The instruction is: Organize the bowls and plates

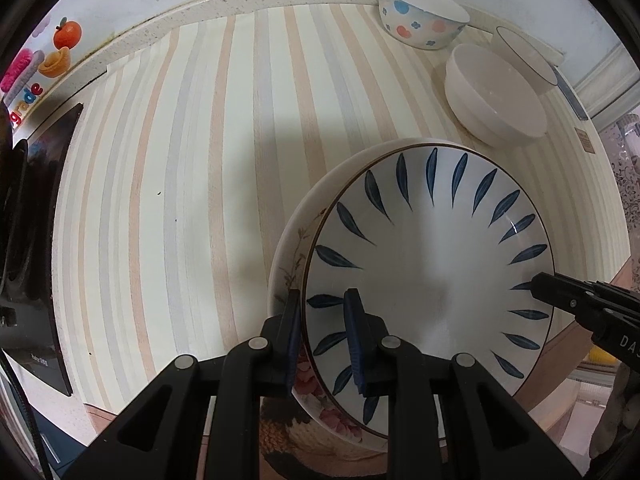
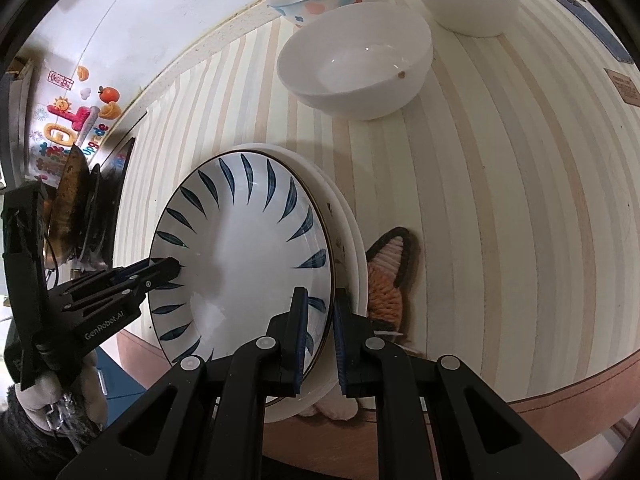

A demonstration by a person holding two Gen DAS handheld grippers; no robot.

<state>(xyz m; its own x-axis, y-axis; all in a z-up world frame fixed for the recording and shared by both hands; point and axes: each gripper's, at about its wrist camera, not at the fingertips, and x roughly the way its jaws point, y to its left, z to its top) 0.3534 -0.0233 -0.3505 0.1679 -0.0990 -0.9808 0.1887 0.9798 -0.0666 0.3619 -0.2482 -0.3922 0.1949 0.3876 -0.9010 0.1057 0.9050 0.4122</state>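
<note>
The blue-leaf plate (image 1: pixel 432 280) sits on top of a flowered plate (image 1: pixel 316 412) near the front edge of the striped table (image 1: pixel 180 200), and both pairs of tongs grip its rim from opposite sides. The left tongs (image 1: pixel 324 312) are closed almost fully on the rim, one finger inside the plate and the other outside it, over the flowered plate's border. The right tongs (image 2: pixel 322 312) are likewise nearly shut on the opposite rim, one finger inside and one outside. In the right view a white plate rim (image 2: pixel 352 240) shows under the blue-leaf plate, and a knitted orange and brown mat (image 2: pixel 386 276) lies just beside the right tongs' outer finger.

Beyond the tips of both tongs, toward the wall, stand three bowls close together: a plain white bowl (image 1: pixel 496 96) nearest, a spotted bowl (image 1: pixel 420 16) behind it, and a white bowl with a dark rim (image 1: pixel 528 56) beside them. A phone (image 2: pixel 588 24) lies further out by the dark-rimmed bowl. Colourful stickers (image 1: pixel 52 52) mark the wall.
</note>
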